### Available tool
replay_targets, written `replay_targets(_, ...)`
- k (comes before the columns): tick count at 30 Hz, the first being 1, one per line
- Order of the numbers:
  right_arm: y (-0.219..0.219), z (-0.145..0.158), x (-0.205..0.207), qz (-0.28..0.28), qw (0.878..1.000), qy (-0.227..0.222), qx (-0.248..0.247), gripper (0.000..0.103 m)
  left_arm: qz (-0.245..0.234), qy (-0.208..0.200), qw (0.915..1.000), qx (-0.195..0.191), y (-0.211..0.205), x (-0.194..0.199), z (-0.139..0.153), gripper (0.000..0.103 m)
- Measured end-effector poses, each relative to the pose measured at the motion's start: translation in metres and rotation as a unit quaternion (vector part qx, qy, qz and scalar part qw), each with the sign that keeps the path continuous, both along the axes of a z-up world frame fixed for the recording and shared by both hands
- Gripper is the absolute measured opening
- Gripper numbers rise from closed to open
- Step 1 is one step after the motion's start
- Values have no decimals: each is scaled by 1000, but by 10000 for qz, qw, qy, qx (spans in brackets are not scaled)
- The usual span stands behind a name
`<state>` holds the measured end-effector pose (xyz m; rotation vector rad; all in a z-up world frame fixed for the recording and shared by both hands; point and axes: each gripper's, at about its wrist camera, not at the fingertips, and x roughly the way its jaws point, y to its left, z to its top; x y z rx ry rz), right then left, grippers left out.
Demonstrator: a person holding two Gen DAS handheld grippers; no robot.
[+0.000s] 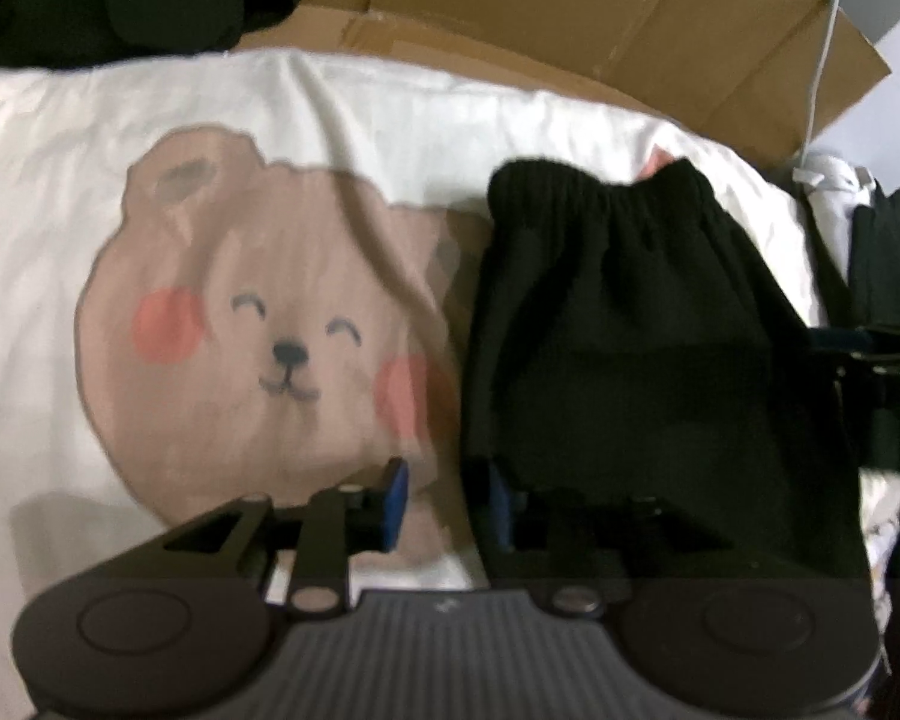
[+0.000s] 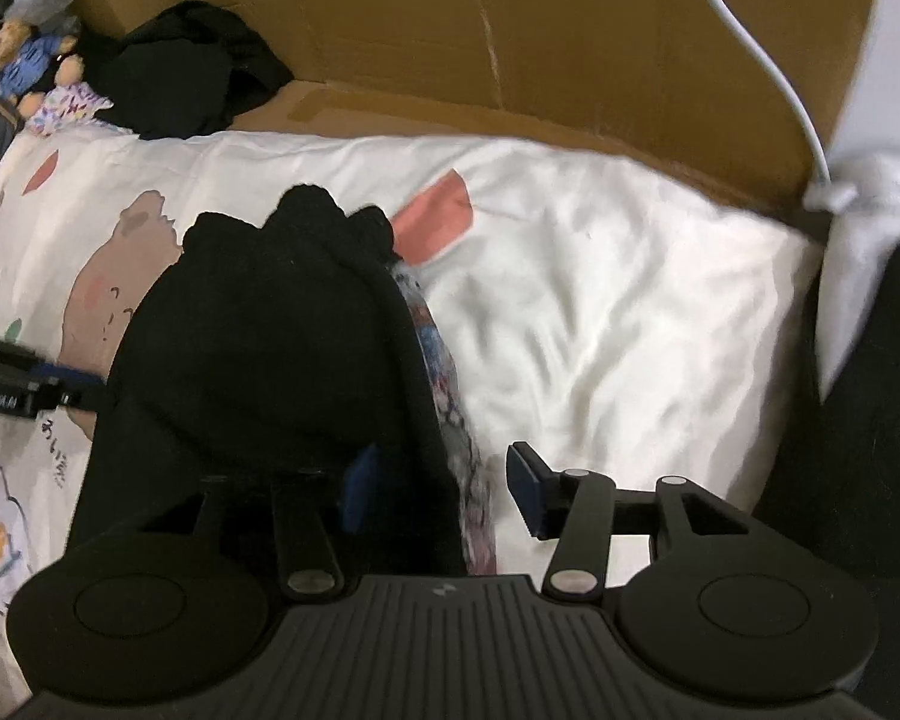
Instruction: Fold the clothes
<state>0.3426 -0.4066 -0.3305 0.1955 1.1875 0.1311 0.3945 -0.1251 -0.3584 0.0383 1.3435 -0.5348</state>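
Left claw [image 1: 447, 501] stood part open astride black garment [image 1: 630, 324] edge; right claw [image 2: 441, 489] likewise, wider, neither pinching; garment lay on sheet [image 2: 600, 300].

Two close wrist views, steeply down onto the black garment [image 1: 642, 330] and bear-print sheet [image 2: 600, 300].

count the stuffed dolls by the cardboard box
2, both at the far left corner of the bed beside the dark clothes pile: blue doll, floral doll just below. Others may be hidden.

A white bear-print bedsheet [image 1: 342, 114] carries a folded black garment [image 1: 630, 330].
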Motion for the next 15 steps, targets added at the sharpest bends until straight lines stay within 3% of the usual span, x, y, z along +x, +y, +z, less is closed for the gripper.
replay_targets(13,-4,-11,-31,-91,9993,314,182,53,-16,668,9976,-206,8,-45,-16,23)
replay_targets(15,-3,-15,-36,-50,9993,351,113,53,-44,703,9974,-141,6,-45,-19,14)
